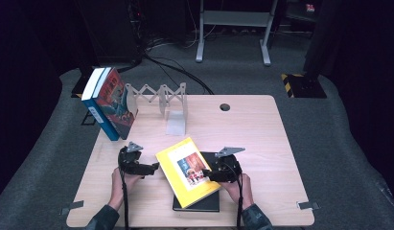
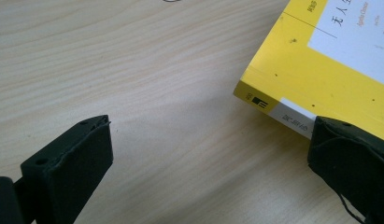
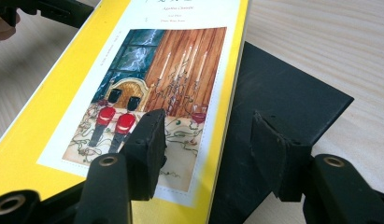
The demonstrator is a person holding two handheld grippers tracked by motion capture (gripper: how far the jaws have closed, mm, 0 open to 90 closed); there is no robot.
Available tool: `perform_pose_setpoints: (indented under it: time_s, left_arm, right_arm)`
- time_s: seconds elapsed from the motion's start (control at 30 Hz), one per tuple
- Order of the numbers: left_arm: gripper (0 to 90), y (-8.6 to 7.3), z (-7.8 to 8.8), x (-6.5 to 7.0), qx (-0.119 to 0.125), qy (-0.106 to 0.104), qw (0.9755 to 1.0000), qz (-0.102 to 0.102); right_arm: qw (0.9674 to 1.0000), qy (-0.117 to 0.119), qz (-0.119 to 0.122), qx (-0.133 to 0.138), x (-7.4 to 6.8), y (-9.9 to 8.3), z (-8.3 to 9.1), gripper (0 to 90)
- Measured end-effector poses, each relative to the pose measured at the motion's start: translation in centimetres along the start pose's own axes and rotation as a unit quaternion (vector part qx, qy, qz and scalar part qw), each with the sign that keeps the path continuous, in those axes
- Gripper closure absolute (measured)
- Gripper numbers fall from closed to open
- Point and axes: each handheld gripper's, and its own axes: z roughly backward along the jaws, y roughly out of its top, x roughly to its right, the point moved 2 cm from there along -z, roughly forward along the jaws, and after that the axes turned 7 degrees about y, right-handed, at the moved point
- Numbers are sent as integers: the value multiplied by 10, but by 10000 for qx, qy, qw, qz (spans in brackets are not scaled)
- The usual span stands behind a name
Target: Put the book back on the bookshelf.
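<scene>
At the near middle of the wooden table (image 1: pixel 261 124), your two grippers flank a yellow paperback (image 1: pixel 187 171) lying face up and skewed across a black book (image 1: pixel 210 199). Your right gripper (image 3: pixel 206 140) stands partly open and holds nothing, one jaw over the picture on the yellow cover, the other over the black book beside it, the paperback's long edge running between them. Your left gripper (image 2: pixel 203 140) is wide open and empty too, one jaw just at the yellow book's lower corner, the other over bare wood. The paperback looks light and rather limp, with a smooth cover that may slide on the black book beneath; it will likely sag if lifted by one corner, so a hold across the spine or long edge seems the safer choice. Pinching at the overlap risks catching the black book as well. Well apart at the far left, two upright books (image 1: pixel 108 103) lean by a white folding book rack (image 1: pixel 166 103), whose free slot appears open; nothing stands between.
</scene>
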Motion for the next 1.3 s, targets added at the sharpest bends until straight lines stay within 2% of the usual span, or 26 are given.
perform_pose_setpoints:
  time_s: [0.3, 0.37, 0.43, 0.47, 0.6, 0.73, 0.83, 0.93, 1.0, 1.03, 1.07, 1.1, 1.2, 1.3]
  left_arm:
    - [0, 7, -6, -1, -112, 18, 9999, -49]
    - [0, 7, -7, -1, -152, 71, 9998, -95]
    - [1, 6, -9, -1, -171, 110, 9998, -51]
    - [1, 5, -8, -1, -259, 44, 9996, -85]
    - [1, 4, -6, 2, -137, 25, 9999, 2]
    - [1, 4, -8, 0, -204, 13, 9998, 1]
    - [1, 3, -12, -2, -218, -32, 9997, 145]
    - [7, 5, -15, -3, -231, -27, 9996, 150]
    - [7, 8, -16, -3, -264, -36, 9995, 175]
    - [7, 10, -18, -4, -284, -5, 9995, 122]
    - [7, 12, -21, -4, -260, -9, 9995, 184]
    - [7, 13, -22, -5, -314, -16, 9994, 115]
    - [7, 17, -29, -7, -318, -108, 9990, 304]
    - [6, 16, -26, -9, -227, -165, 9983, 514]
  right_arm:
    - [10000, 93, 3, 30, 0, 0, 0, 511]
    - [10000, 89, 0, 33, 0, -1, 0, 511]
    - [10000, 82, 13, 49, 0, -1, 0, 512]
    - [9999, 72, -42, 57, -1, -1, 0, 513]
    - [9999, 84, -26, 86, -1, -2, 0, 523]
    - [9999, 118, -17, 88, -2, -2, 0, 561]
    - [9997, 154, -146, 134, -3, -3, 0, 565]
    - [9997, 104, -146, 178, -4, -5, 0, 565]
    - [9995, 75, -238, 216, -6, -5, 0, 564]
    - [9994, 34, -254, 216, -6, -6, 0, 562]
    - [9994, 6, -254, 226, -7, -6, 0, 560]
    - [9994, -14, -264, 245, -8, -6, -1, 554]
    - [9993, -1, -277, 259, -9, -6, -1, 547]
    - [9996, 67, -215, 195, -9, -9, 3, 551]
